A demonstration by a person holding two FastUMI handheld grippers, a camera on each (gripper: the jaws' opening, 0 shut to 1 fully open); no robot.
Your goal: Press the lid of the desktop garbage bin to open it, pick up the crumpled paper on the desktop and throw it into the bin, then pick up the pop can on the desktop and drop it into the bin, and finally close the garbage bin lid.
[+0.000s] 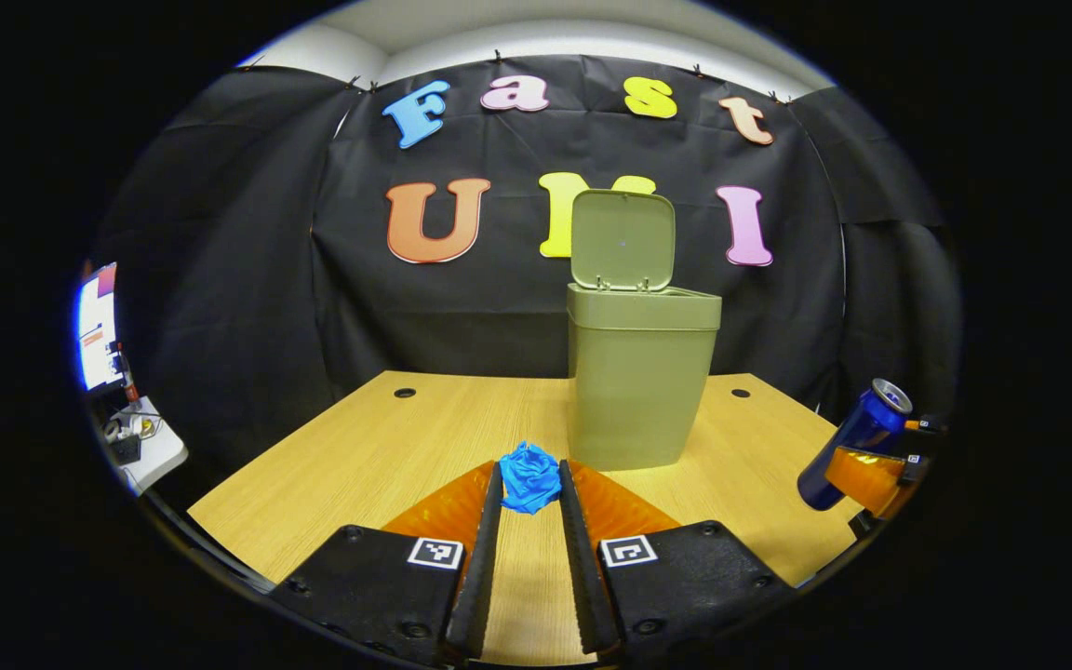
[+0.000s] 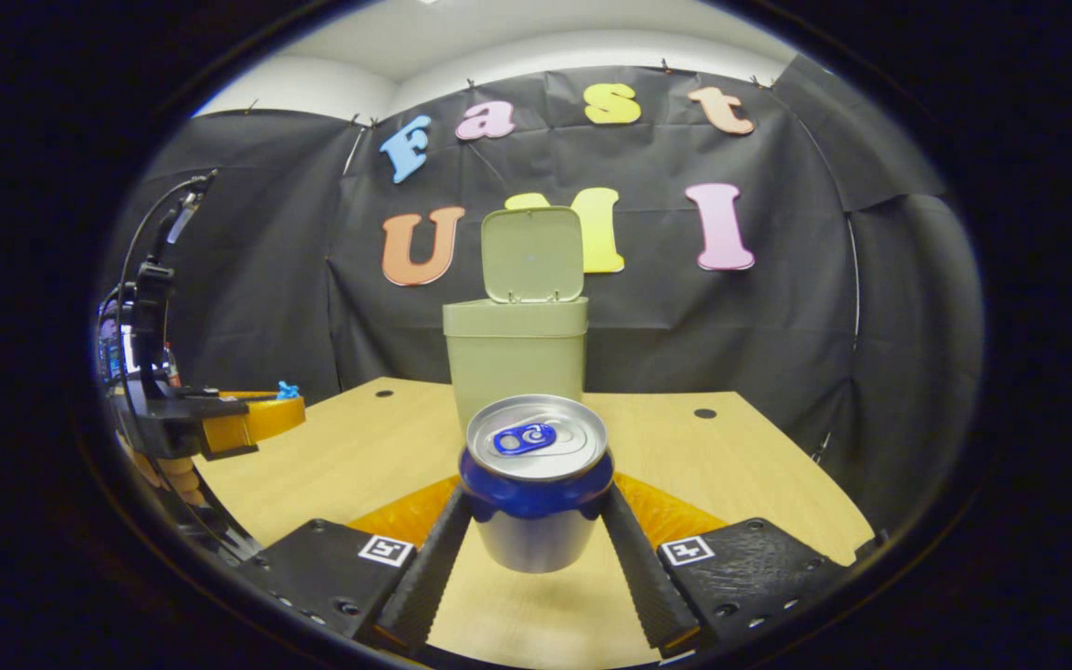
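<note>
The olive-green bin [image 1: 638, 391] stands on the wooden table [image 1: 359, 456] near its back edge, with its lid [image 1: 623, 240] swung upright and open. In the left gripper view, my left gripper [image 1: 530, 470] is shut on the blue crumpled paper [image 1: 529, 482], held at the fingertips just left of the bin's front. My right gripper [image 1: 871, 470] shows at the far right, tilted, holding the blue pop can [image 1: 857, 437]. In the right gripper view, my right gripper [image 2: 536, 493] is shut on the pop can [image 2: 536, 484], lifted off the table in front of the bin [image 2: 515, 358] and its open lid [image 2: 533, 253]. The left gripper [image 2: 266, 409] with the paper [image 2: 288, 390] is at the left.
Two cable holes [image 1: 404, 393] [image 1: 741, 393] mark the table's back corners. A lit monitor [image 1: 97, 326] and a small white stand with clutter [image 1: 140, 447] sit beyond the table's left edge. The black cloth wall rises right behind the bin.
</note>
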